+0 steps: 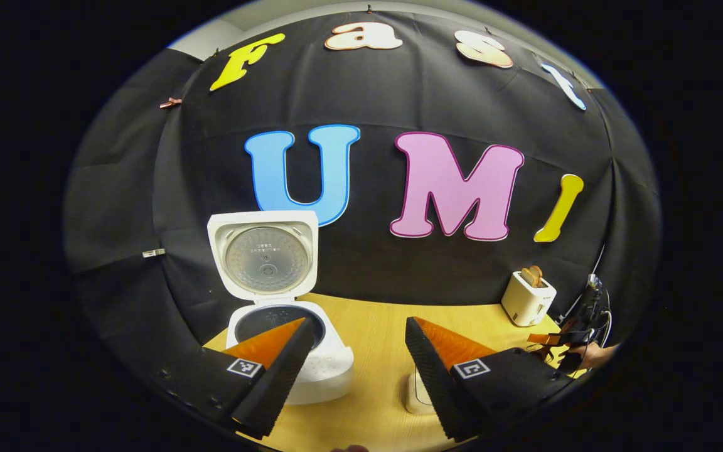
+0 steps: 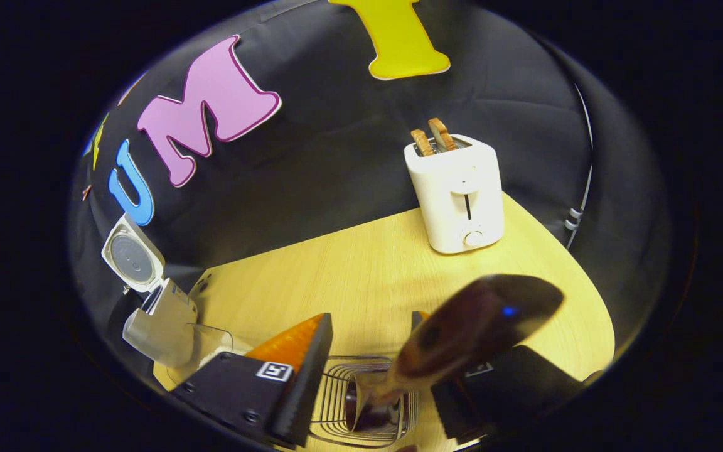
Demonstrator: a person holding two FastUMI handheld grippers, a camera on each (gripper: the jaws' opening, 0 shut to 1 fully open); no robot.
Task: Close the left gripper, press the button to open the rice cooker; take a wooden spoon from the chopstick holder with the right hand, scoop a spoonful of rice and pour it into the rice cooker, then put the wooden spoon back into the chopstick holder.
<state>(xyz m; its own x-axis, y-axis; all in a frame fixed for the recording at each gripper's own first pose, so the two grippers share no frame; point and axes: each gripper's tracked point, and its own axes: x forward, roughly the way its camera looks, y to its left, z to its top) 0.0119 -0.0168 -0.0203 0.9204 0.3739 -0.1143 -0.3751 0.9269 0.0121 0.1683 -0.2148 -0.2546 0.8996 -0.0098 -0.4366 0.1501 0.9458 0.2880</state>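
The white rice cooker (image 1: 330,373) stands at the table's left with its lid (image 1: 263,257) raised and the dark inner pot (image 1: 261,317) showing. My left gripper (image 1: 356,333) hangs open just right of the pot, holding nothing. In the right gripper view the wooden spoon (image 2: 481,326) stands bowl-up in the wire chopstick holder (image 2: 336,402), leaning right across one finger. My right gripper (image 2: 368,326) is open above the holder, its fingers on either side of the spoon's handle without pressing it. The cooker (image 2: 160,323) lies far to the left there.
A white toaster (image 2: 459,194) with two slices of toast stands at the back right of the wooden table (image 2: 349,270). A clear cup (image 2: 214,342) sits beside the cooker. A pale container (image 1: 417,392) lies partly hidden under my left gripper's right finger.
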